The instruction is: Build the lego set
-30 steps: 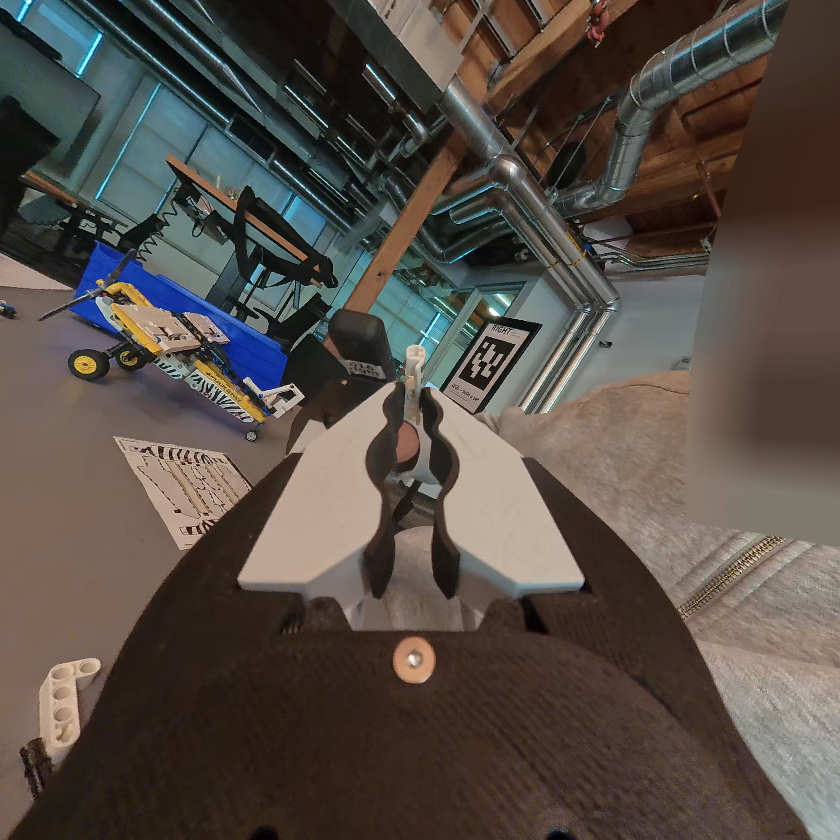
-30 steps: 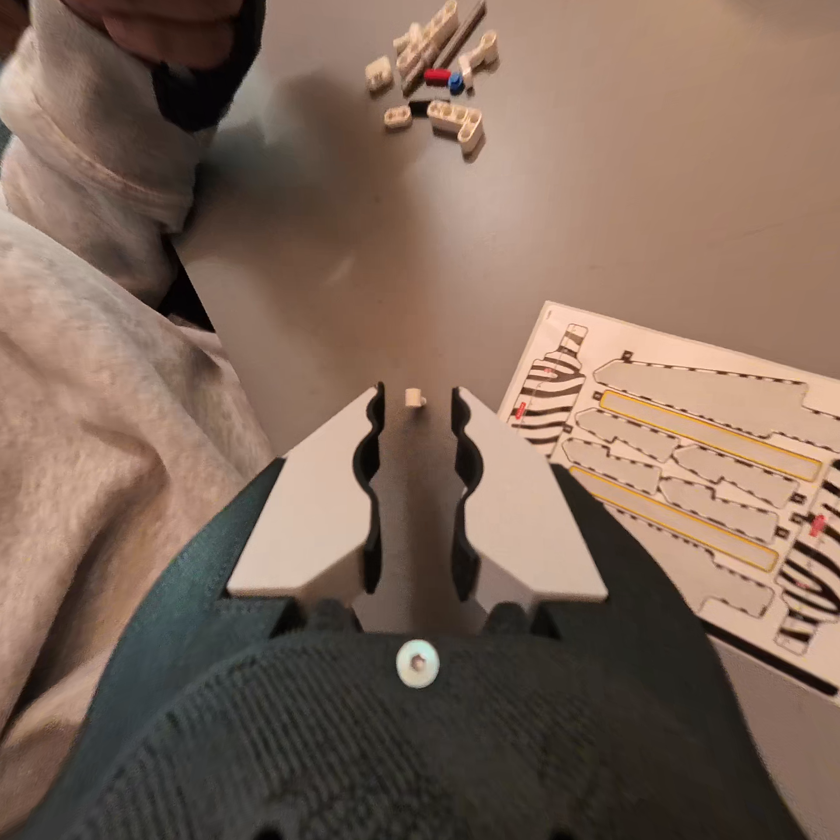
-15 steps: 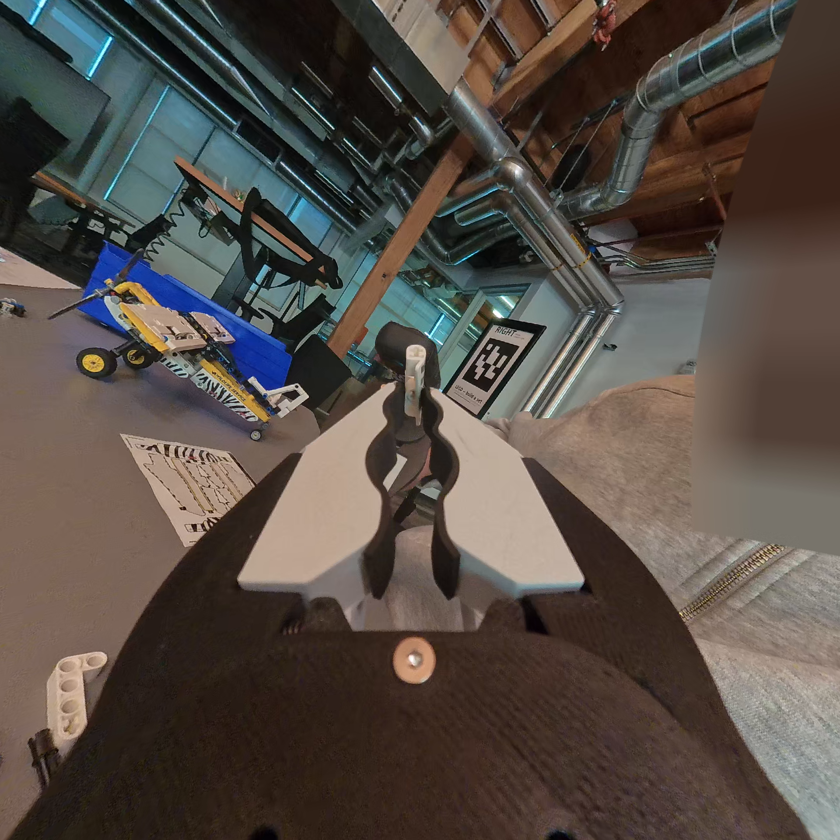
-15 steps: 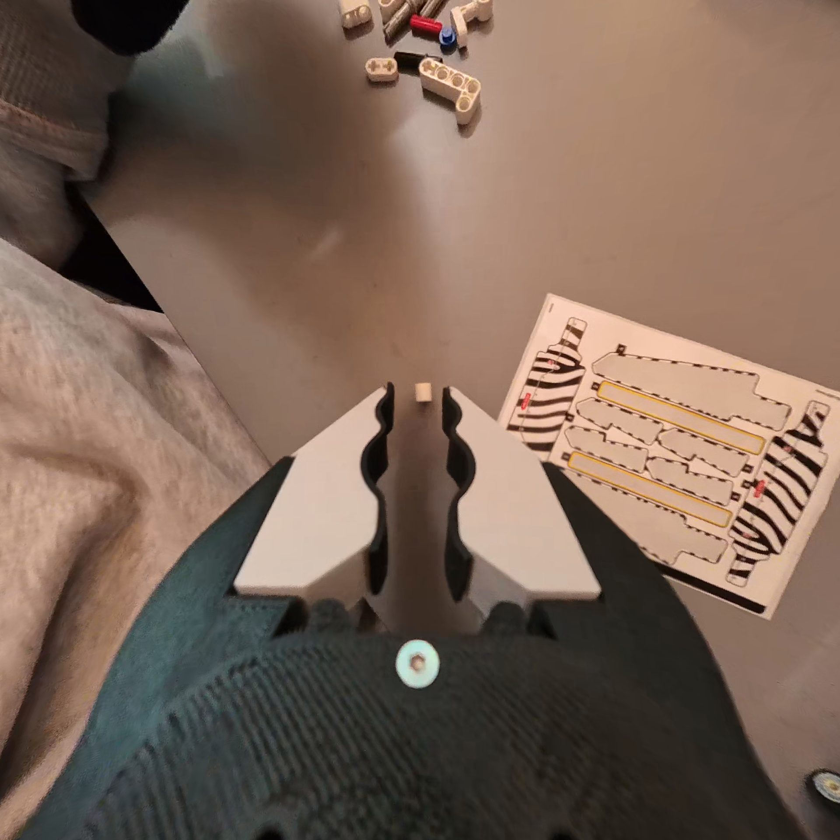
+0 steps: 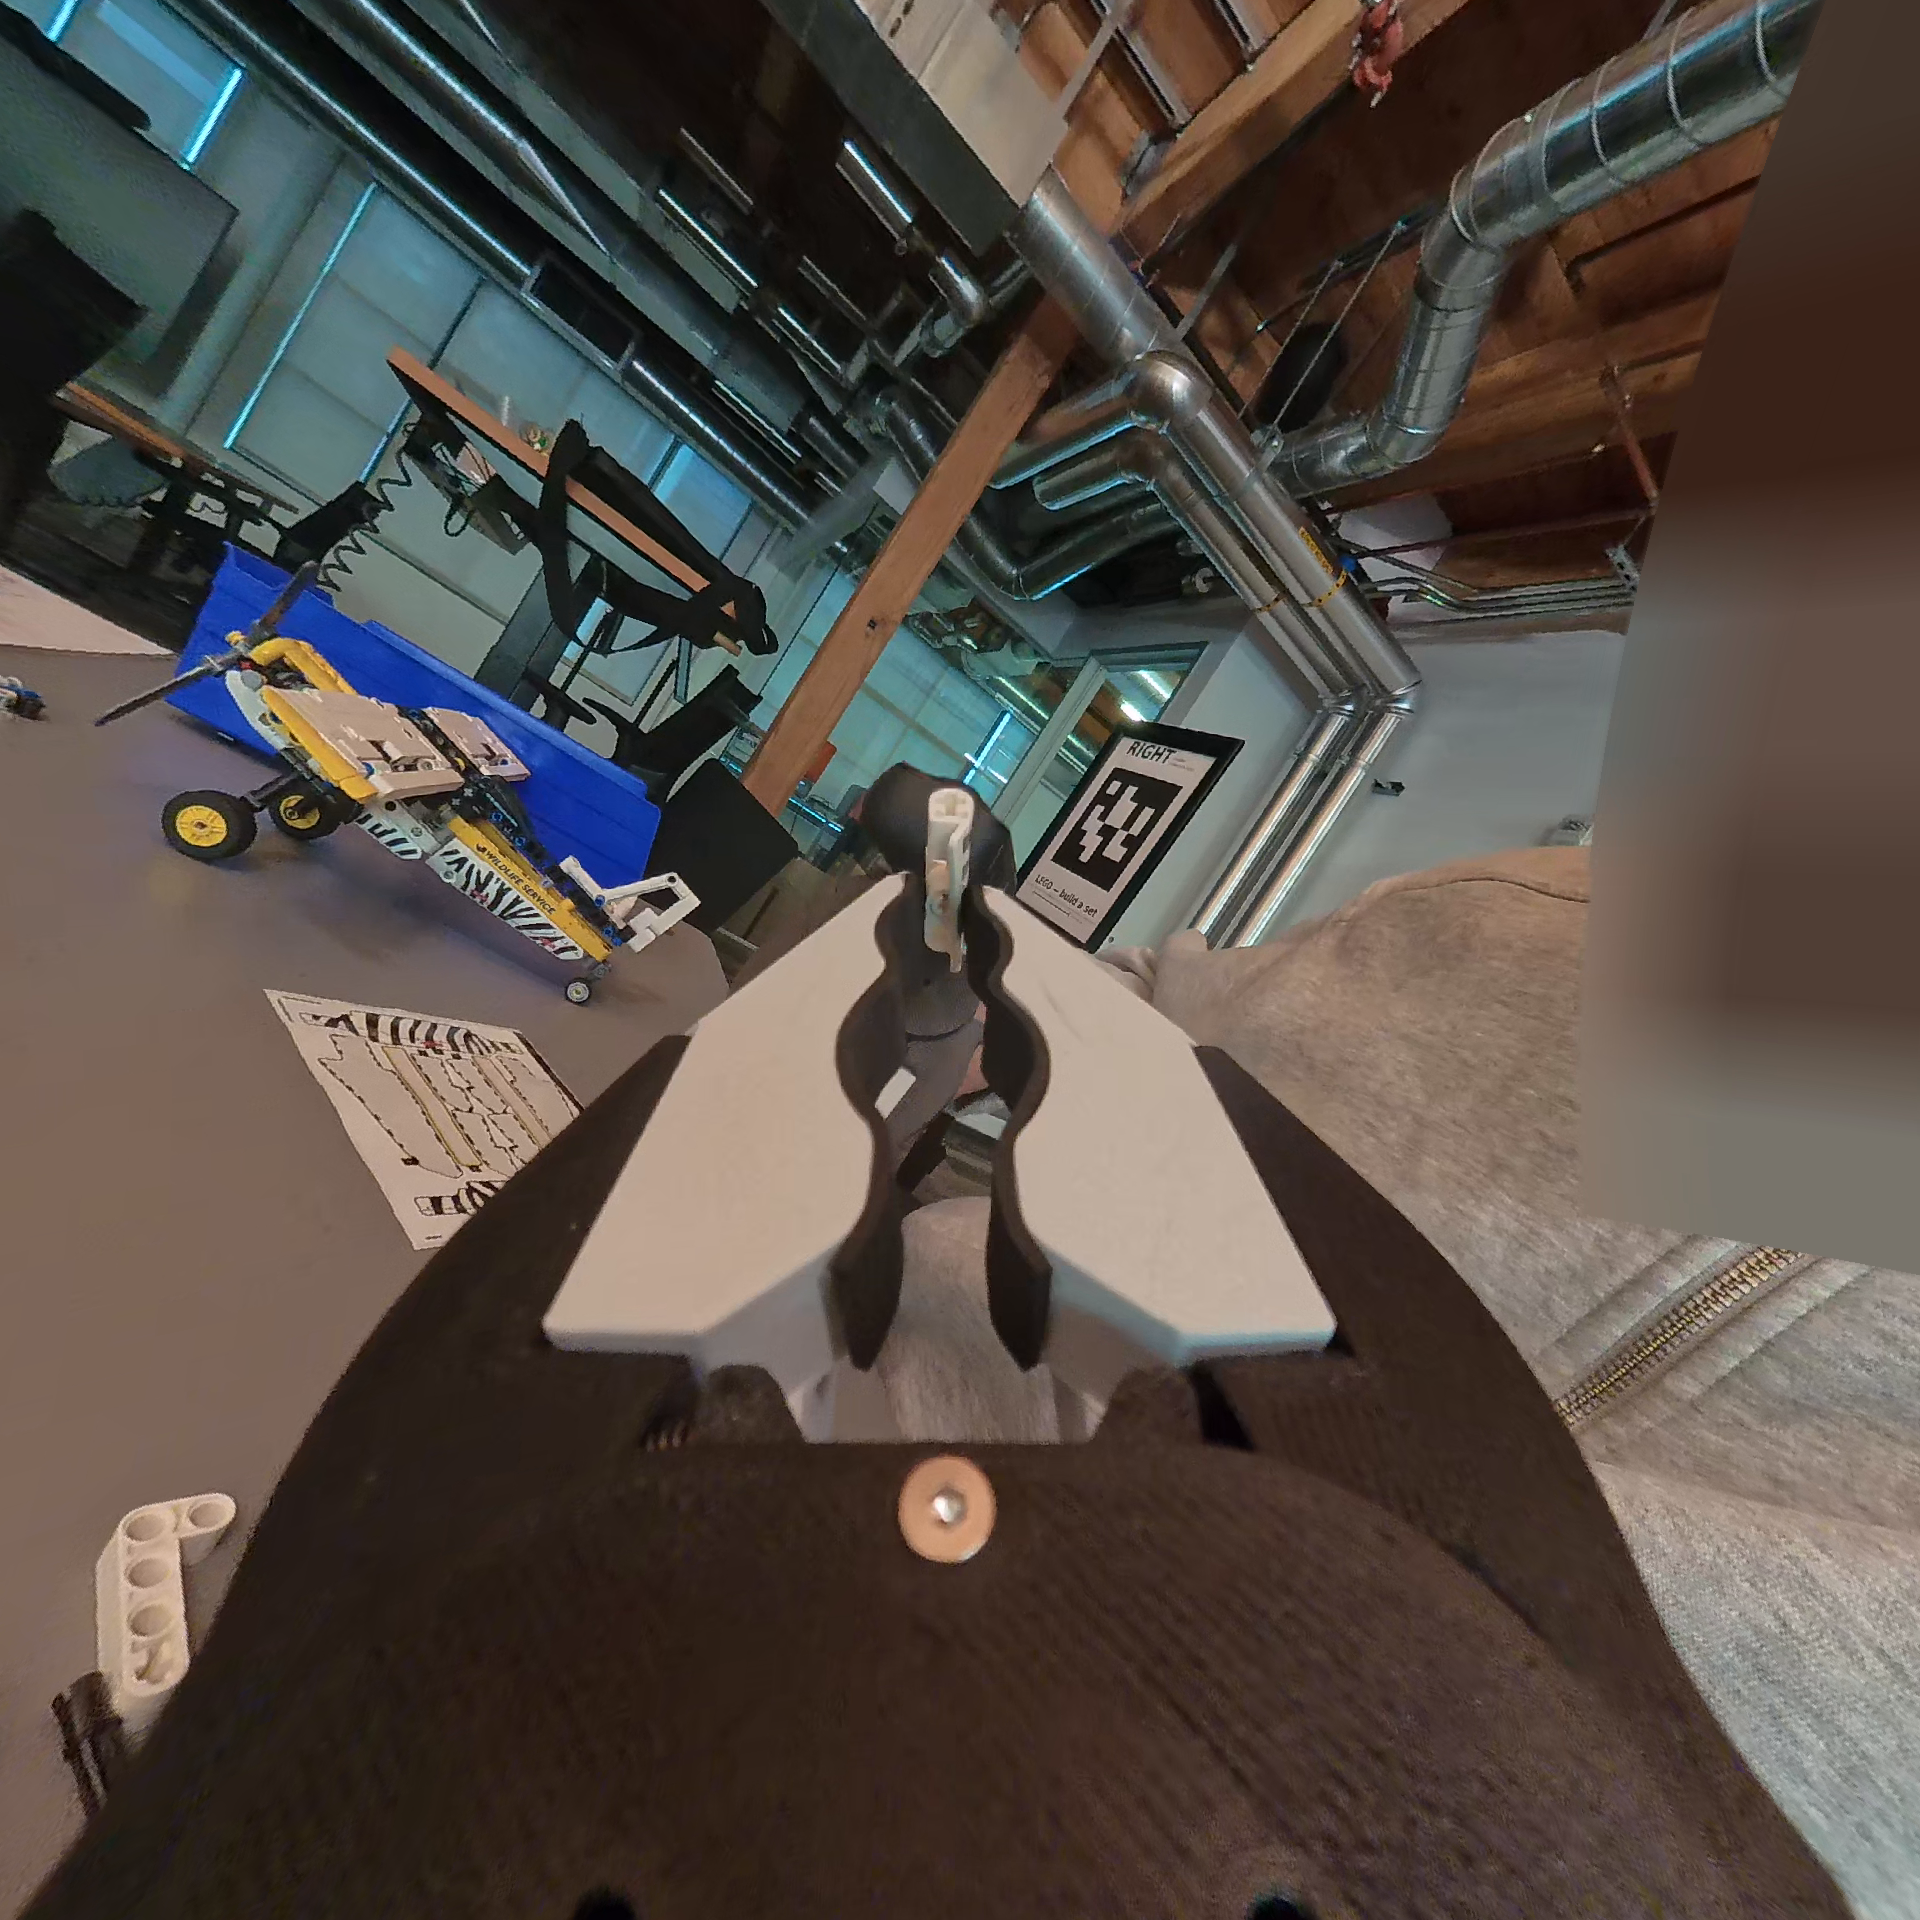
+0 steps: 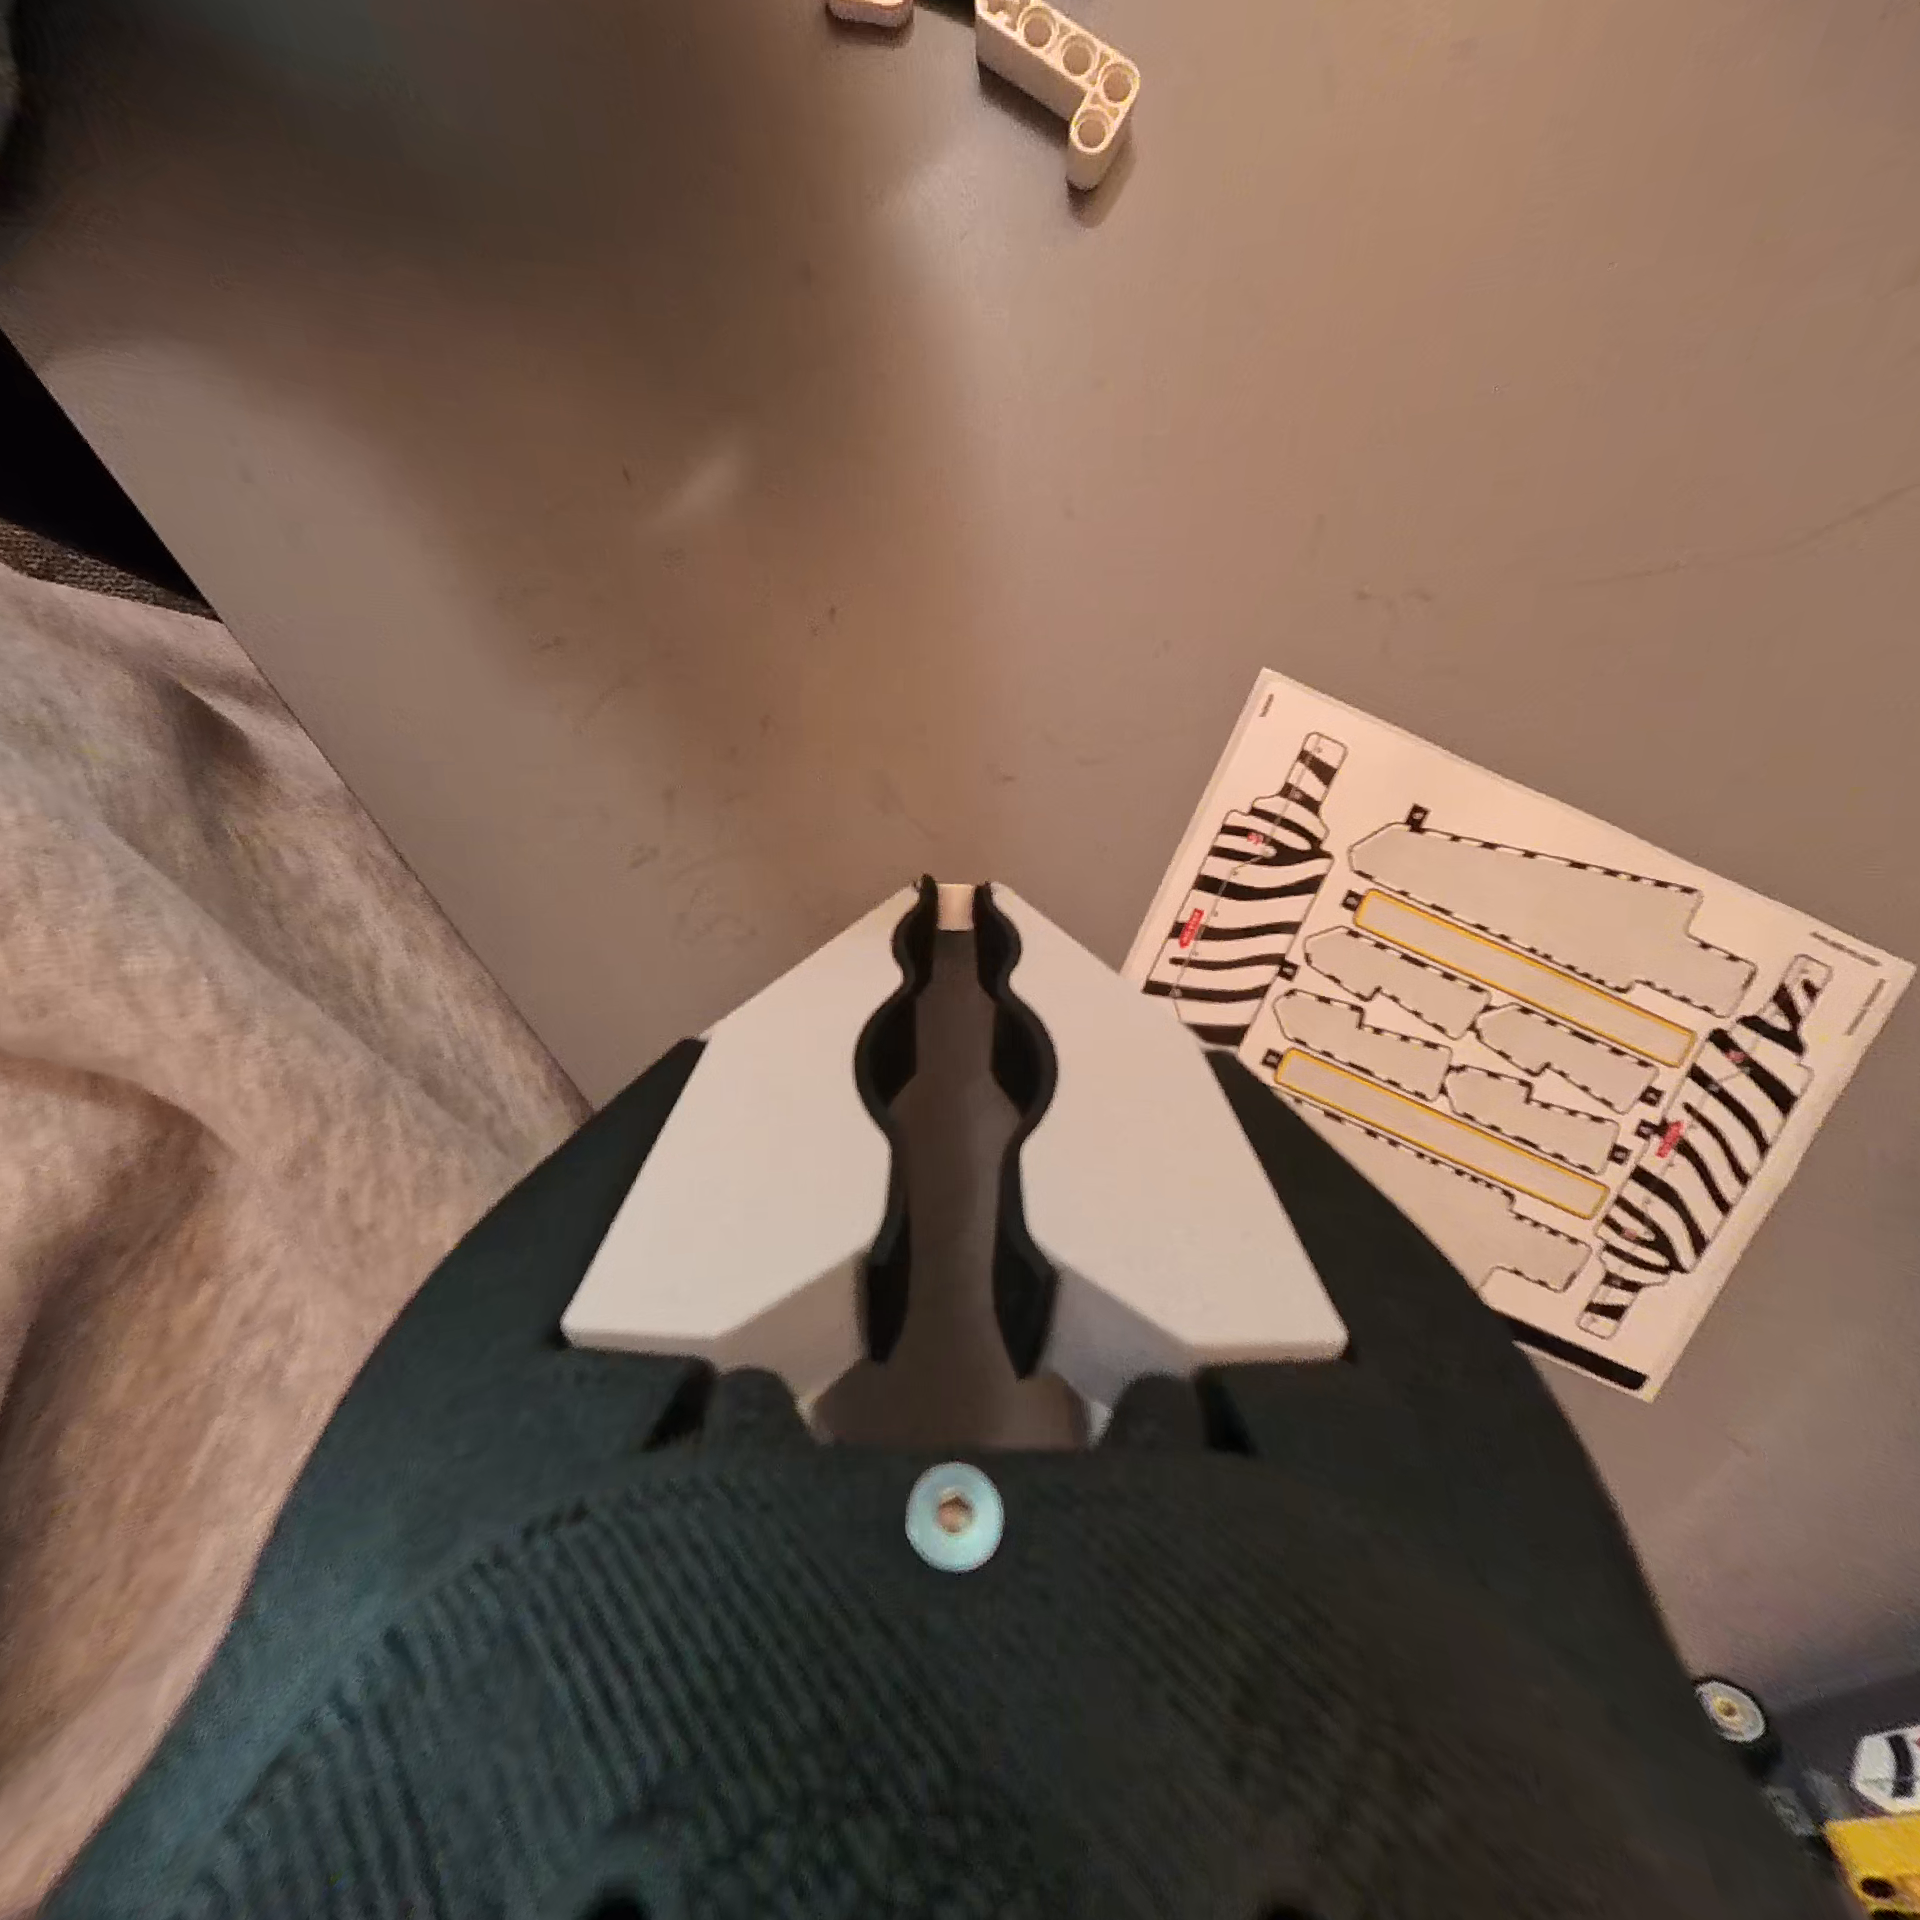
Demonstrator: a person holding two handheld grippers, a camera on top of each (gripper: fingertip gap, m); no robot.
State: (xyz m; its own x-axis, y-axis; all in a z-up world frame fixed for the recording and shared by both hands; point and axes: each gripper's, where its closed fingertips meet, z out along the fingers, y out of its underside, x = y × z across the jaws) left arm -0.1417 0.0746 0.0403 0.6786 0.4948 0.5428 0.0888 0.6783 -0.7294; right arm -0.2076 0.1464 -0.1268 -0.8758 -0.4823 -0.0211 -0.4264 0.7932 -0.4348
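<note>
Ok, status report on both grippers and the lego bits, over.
Left gripper shut on white pin piece, held aloft. Right gripper closed on small white bush at table. Nothing obstructing.

The left wrist view sits low over the bench (image 5: pixel 156 1091), tilted upward across it toward the ceiling pipes (image 5: pixel 1195 416). The right wrist view looks steeply down, close to the bench (image 6: pixel 935 468). Both catch the sticker sheet (image 5: pixel 436 1101) (image 6: pixel 1507 1039) and the grey sleeve (image 5: pixel 1403 1039) (image 6: pixel 156 935).
</note>
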